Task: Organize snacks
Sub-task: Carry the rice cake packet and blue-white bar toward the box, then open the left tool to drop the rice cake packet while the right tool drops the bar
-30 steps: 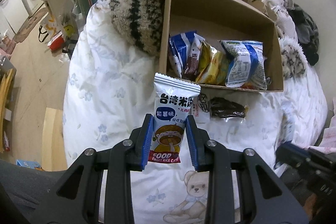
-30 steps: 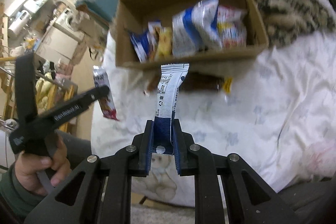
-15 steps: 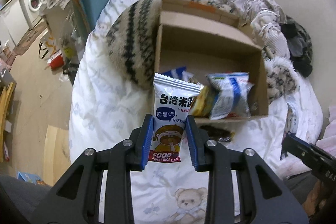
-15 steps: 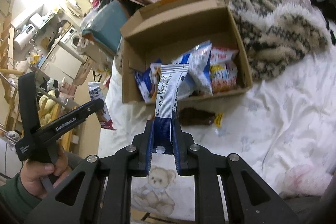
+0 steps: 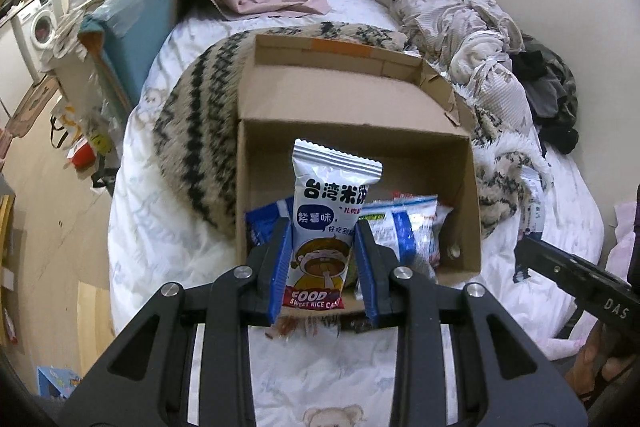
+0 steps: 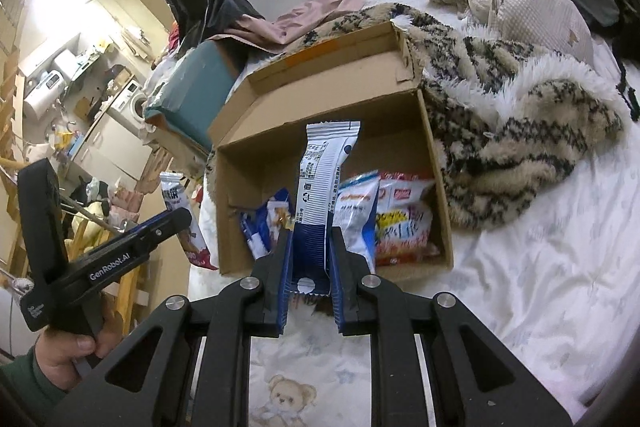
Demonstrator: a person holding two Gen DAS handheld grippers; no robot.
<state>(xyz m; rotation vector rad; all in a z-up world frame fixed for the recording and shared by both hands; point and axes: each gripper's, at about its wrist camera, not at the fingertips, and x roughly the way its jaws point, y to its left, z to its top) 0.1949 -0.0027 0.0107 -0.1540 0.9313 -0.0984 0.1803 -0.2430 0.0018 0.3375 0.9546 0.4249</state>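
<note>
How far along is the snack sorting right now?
Done: several packets already lie in the box. In hand: the left gripper holds a rice cake packet, the right gripper a blue-and-white packet, both in front of the box. Left: dropping these two in.

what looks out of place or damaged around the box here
The cardboard box has a torn, ragged corner on its open flap. A dark snack wrapper lies on the bedsheet just outside the box's front wall, while the other loose packets sit inside.
</note>
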